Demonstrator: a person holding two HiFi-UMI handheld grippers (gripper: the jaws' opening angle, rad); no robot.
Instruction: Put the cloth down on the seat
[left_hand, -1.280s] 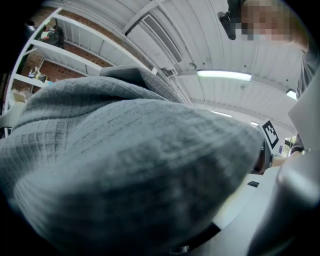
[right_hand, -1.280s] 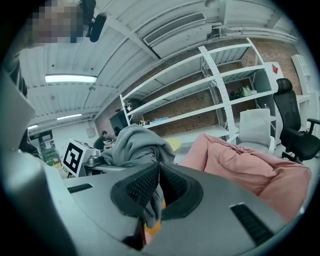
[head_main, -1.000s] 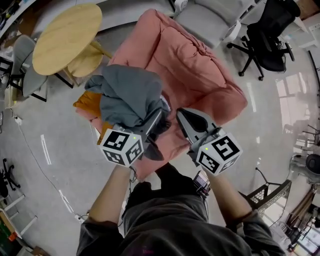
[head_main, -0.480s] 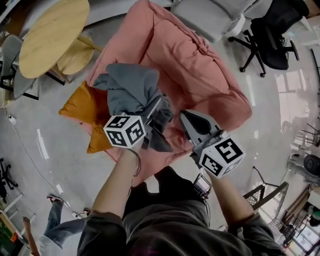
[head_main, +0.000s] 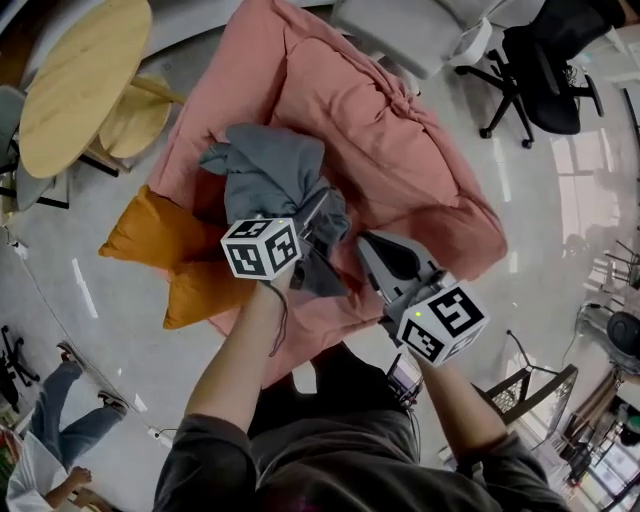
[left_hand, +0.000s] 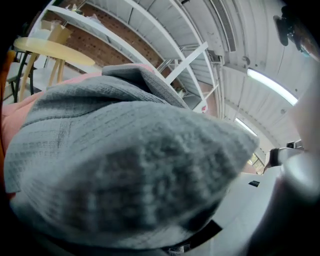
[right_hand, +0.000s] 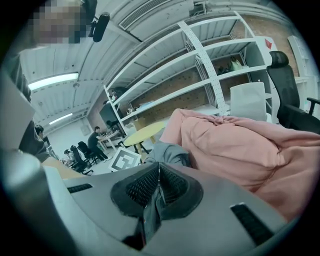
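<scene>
A bunched grey cloth (head_main: 270, 170) hangs over the front left of the pink cushioned seat (head_main: 400, 150). My left gripper (head_main: 322, 205) is buried in its near side, and the jaws are opening with the cloth between them. The left gripper view is filled by the grey cloth (left_hand: 130, 165), which hides the jaws. My right gripper (head_main: 365, 245) sits just right of the cloth, shut. In its own view the right gripper (right_hand: 159, 172) has a strip of grey fabric caught between the pads, with the cloth (right_hand: 170, 152) and the seat (right_hand: 235, 145) beyond.
Orange cushions (head_main: 160, 230) lie on the floor at the seat's left. A round wooden table (head_main: 75, 85) stands at far left. A black office chair (head_main: 550, 70) and a grey armchair (head_main: 400, 30) stand behind. A person (head_main: 50, 440) walks at lower left.
Both grippers and the cloth have moved forward over the seat's front edge, the left one more. More of the orange cushions shows, and a person has walked in at lower left.
</scene>
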